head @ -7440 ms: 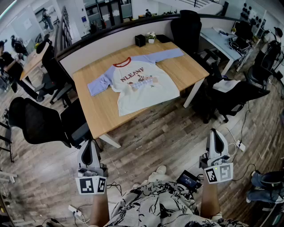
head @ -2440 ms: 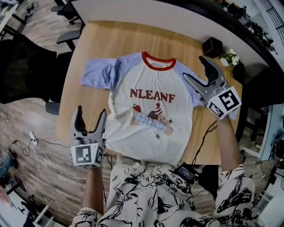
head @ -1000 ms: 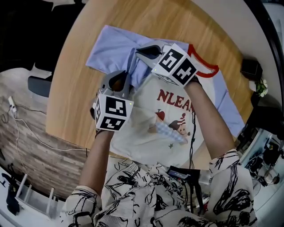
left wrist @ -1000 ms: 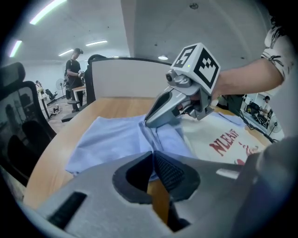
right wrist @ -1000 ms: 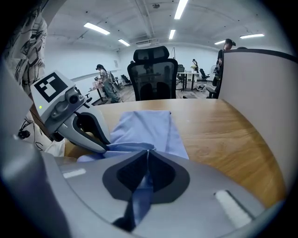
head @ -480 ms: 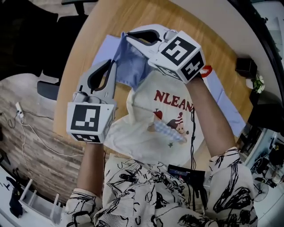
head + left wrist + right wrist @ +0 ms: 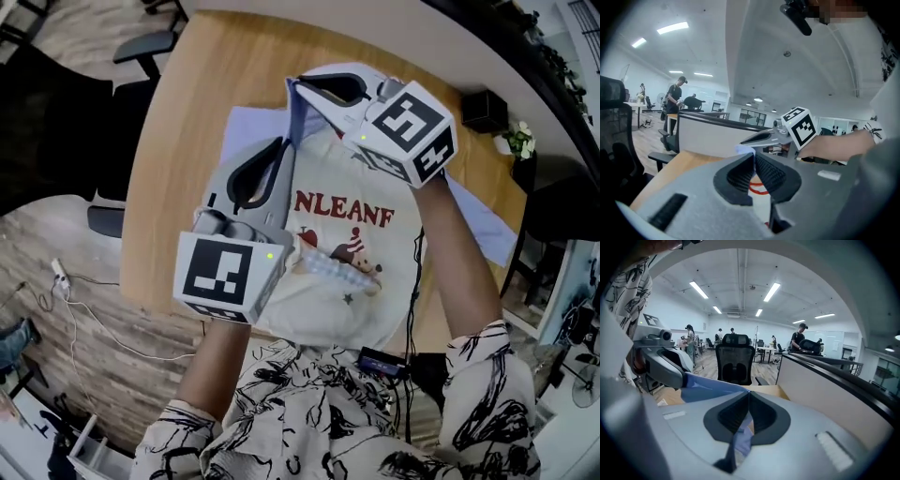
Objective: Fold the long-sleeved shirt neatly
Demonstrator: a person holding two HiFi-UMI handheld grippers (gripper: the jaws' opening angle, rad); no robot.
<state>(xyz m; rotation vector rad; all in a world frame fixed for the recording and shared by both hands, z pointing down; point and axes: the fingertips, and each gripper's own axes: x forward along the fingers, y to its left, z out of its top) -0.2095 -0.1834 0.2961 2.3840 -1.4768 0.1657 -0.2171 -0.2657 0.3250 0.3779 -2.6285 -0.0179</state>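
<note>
The long-sleeved shirt (image 7: 342,272) lies on the wooden table (image 7: 183,122), white body with red lettering, red collar (image 7: 757,188) and lilac-blue sleeves. Both grippers hold its left sleeve (image 7: 302,117) up above the table. My left gripper (image 7: 283,143) is shut on the sleeve's near part; blue cloth (image 7: 745,150) shows at its tips. My right gripper (image 7: 293,84) is shut on the far part, and cloth (image 7: 742,441) hangs through its jaws. The sleeve (image 7: 712,387) runs taut between the two. The other sleeve (image 7: 480,217) lies flat at the right.
A black box (image 7: 485,111) and a small potted plant (image 7: 517,141) stand at the table's far right by the partition. Black office chairs (image 7: 56,122) stand left of the table. Cables (image 7: 84,323) lie on the wood floor near the front edge.
Both grippers have risen and shifted right with the left sleeve pinched in them. The sleeve has come up off the table and now hangs over the shirt's shoulder.
</note>
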